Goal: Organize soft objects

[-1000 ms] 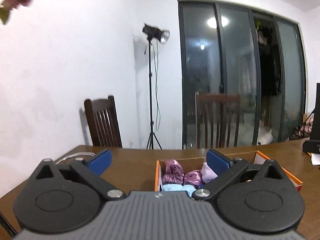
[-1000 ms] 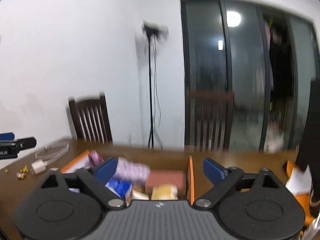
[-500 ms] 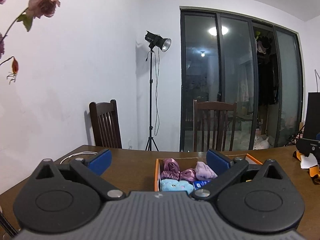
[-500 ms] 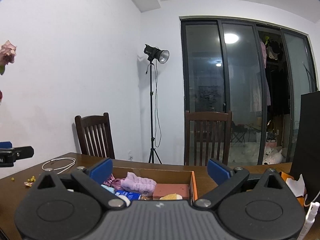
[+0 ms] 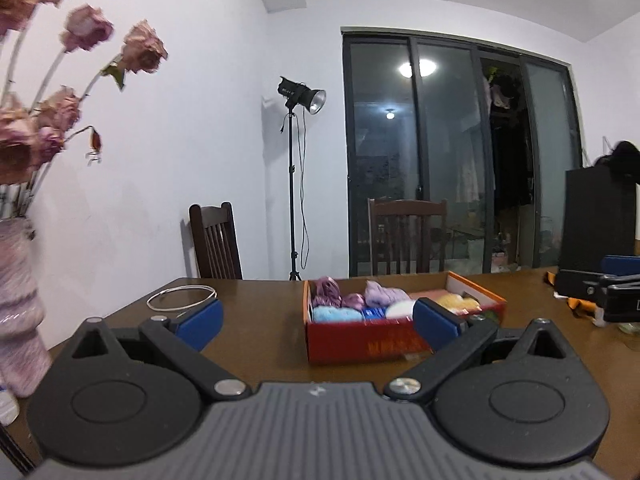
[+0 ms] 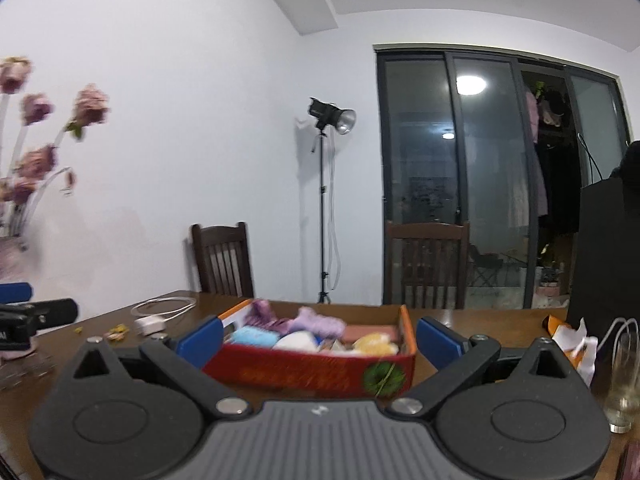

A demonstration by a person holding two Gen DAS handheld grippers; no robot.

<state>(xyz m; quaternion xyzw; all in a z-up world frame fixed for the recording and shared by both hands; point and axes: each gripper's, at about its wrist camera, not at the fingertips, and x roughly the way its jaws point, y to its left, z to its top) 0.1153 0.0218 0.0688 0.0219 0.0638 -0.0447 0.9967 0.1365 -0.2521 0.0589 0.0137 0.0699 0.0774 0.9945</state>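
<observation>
A red and orange cardboard box [image 5: 360, 344] sits on the brown table, filled with soft items: purple [image 5: 384, 294], light blue [image 5: 334, 314], white and yellow [image 5: 456, 302] bundles. It also shows in the right wrist view [image 6: 312, 368]. My left gripper [image 5: 316, 322] is open and empty, held back from the box's near side. My right gripper [image 6: 318, 340] is open and empty, its blue fingers either side of the box, in front of it. The other gripper shows at the edges [image 5: 600, 292] [image 6: 24, 316].
A vase of dried pink roses [image 5: 20, 280] stands at the left. A white cable coil [image 5: 180, 298] and charger [image 6: 150, 324] lie beyond. A glass [image 6: 622, 380] and paper scraps [image 6: 576, 340] sit right. Two dark chairs [image 5: 216, 240] and a light stand [image 5: 296, 184] stand behind the table.
Both grippers have pulled back and away from the box, so its red front wall now shows. The flowers have come into view at the left. Both stay open.
</observation>
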